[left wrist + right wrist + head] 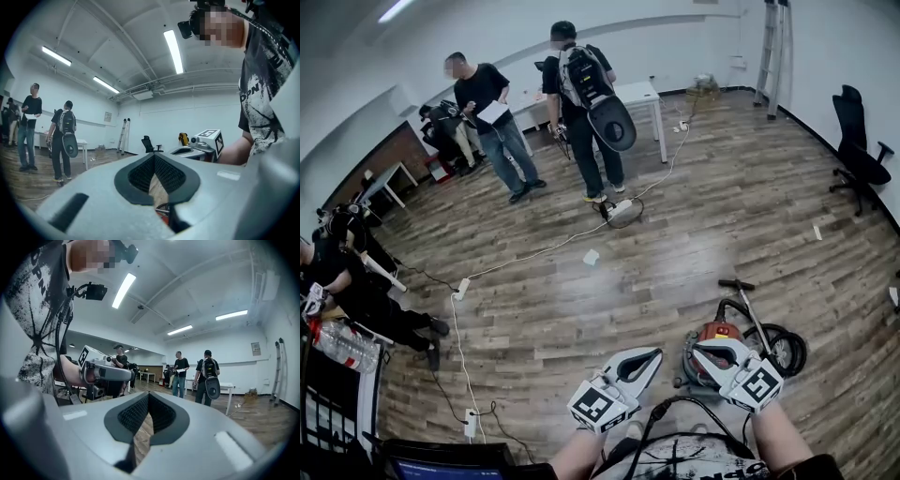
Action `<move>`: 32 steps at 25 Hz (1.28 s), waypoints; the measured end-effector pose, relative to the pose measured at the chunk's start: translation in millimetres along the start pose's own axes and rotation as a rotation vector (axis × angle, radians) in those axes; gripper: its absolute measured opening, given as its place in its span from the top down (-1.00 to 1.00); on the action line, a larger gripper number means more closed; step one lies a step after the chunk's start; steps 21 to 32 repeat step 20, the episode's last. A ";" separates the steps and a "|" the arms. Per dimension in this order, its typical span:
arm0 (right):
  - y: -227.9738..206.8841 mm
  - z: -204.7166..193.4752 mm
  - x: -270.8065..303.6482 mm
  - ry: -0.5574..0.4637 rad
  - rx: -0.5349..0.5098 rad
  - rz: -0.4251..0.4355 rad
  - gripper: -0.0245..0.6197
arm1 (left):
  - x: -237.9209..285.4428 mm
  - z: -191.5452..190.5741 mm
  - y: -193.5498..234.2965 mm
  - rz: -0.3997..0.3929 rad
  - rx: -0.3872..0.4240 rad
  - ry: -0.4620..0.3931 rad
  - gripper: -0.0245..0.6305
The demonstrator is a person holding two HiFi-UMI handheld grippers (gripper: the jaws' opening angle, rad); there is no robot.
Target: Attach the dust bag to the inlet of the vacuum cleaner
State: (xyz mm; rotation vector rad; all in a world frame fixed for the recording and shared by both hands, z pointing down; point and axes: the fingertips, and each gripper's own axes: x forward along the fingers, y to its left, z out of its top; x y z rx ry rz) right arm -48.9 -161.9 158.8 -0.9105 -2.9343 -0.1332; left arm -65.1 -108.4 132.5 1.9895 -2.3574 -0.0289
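The left tongs [649, 357], pale grey plastic with black ribbed pads, are closed on nothing, and the matching right tongs [703, 349] are also closed and empty. Both are held level, side by side and low in the head view, slightly apart. The small orange-and-black vacuum cleaner [719, 330] stands on the brown wooden plank floor [675, 253], just beyond the right tongs, with its black hose [780, 349] coiled at its right. Two standing people [581, 103] are well away, near a white table [642, 94].

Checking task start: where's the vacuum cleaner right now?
Head view, lower right: the vacuum cleaner sits on the floor just beyond the right hand-held gripper, its hose coiled alongside.
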 end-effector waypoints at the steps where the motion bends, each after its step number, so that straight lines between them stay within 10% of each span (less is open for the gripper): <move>1: 0.2 0.8 -1.0 -0.002 -0.001 0.000 0.90 | 0.4 -0.3 -1.4 -0.003 0.001 0.003 0.92; 32: 11.0 4.5 -3.4 -0.011 -0.036 -0.008 0.90 | -5.7 -2.7 -9.7 -0.017 0.015 0.026 0.92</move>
